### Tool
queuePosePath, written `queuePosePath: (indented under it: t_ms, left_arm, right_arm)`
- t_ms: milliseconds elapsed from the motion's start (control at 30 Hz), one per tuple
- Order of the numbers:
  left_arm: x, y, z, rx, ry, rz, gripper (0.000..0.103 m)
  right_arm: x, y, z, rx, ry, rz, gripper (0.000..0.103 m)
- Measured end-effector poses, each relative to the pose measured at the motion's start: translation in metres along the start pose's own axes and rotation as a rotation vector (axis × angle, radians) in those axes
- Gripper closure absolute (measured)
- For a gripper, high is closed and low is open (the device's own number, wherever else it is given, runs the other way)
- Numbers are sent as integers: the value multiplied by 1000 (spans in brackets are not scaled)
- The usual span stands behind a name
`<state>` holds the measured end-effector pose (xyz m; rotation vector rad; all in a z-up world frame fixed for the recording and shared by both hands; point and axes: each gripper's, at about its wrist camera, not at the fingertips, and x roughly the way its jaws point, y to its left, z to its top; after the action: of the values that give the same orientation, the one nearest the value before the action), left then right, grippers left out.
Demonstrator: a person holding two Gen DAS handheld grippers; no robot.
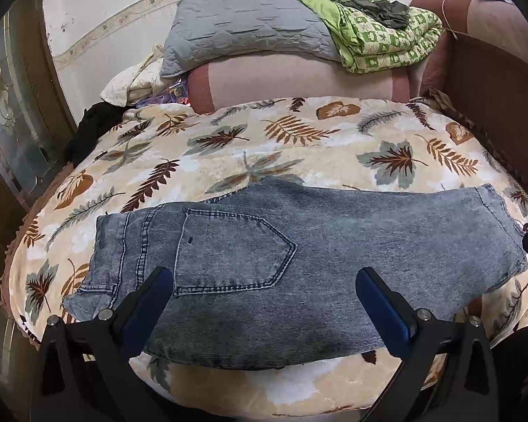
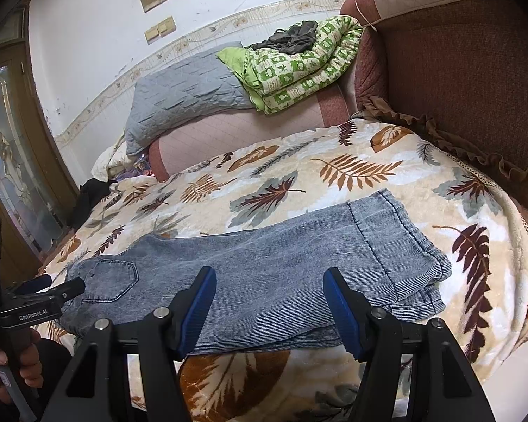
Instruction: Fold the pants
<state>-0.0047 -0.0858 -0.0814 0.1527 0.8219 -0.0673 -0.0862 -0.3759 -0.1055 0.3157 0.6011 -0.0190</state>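
A leaf-print blanket (image 1: pixel 299 140) covers the bed, with a grey quilted pillow (image 1: pixel 243 31) and a green patterned quilt (image 1: pixel 387 38) far beyond both claws. The jeans (image 1: pixel 299 246) lie flat, already doubled leg on leg, directly ahead of the left claw (image 1: pixel 262 286) and right claw (image 2: pixel 269 286), both spread and empty. Folding cleanly likely means pinching both layers at the hem (image 2: pixel 397 242), right of the right claw, and carrying it toward the waistband (image 1: pixel 112 246).

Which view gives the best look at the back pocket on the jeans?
The left wrist view: the back pocket fills the centre, its stitching and pointed tip sharp. In the right wrist view the pocket is small, at the far left, partly behind the left gripper.
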Motion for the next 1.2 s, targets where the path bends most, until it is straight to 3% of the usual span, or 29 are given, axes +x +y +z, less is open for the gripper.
queuePosePath:
  t_ms: [300, 533, 667, 933, 1100, 1200]
  left_arm:
    - [13, 6, -9, 1, 46, 23, 0]
    - [33, 27, -20, -14, 107, 106, 0]
    - [42, 43, -25, -33, 129, 160, 0]
    - [73, 61, -41, -58, 230, 212, 0]
    - [77, 60, -42, -50, 244, 214, 0]
    - [71, 59, -36, -44, 241, 216, 0]
  right_arm:
    - [8, 0, 1, 0, 37, -22, 36]
    - [54, 4, 7, 23, 153, -36, 36]
    - [86, 7, 2, 48, 264, -35, 36]
    - [109, 19, -16, -80, 373, -125, 36]
    - [111, 23, -17, -119, 382, -111, 29]
    - [96, 13, -6, -41, 324, -49, 29]
